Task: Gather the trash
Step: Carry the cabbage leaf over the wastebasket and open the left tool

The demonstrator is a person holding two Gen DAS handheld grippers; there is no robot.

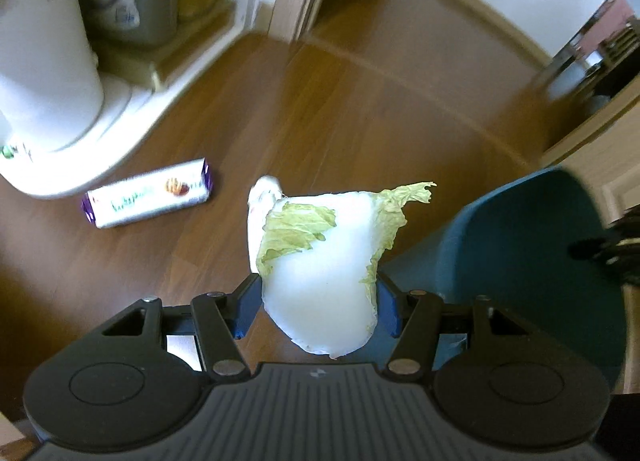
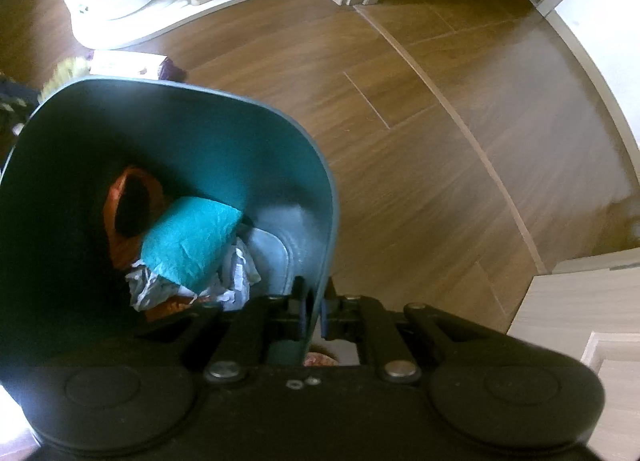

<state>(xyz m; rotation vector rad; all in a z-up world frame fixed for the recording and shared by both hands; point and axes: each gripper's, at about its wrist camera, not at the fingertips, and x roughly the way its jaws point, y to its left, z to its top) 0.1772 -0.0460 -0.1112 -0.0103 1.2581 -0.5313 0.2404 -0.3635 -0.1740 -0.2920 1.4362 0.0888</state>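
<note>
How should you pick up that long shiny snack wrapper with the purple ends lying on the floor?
Probably across its middle, from straight above. The snack wrapper lies flat on the wooden floor, long and narrow, so fingers straddling its short width should close on it easily. Its purple ends look crimped and thin and might slip. The white base sits close behind it, so coming in from that side looks cramped.

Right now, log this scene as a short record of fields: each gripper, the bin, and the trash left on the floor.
left gripper: shut on a cabbage leaf, lifted above the floor
right gripper: shut on the wall of the teal bin
bin contents: teal paper, crumpled white paper, an orange item
floor: wrapped packet with purple ends, lying near a white base
</note>
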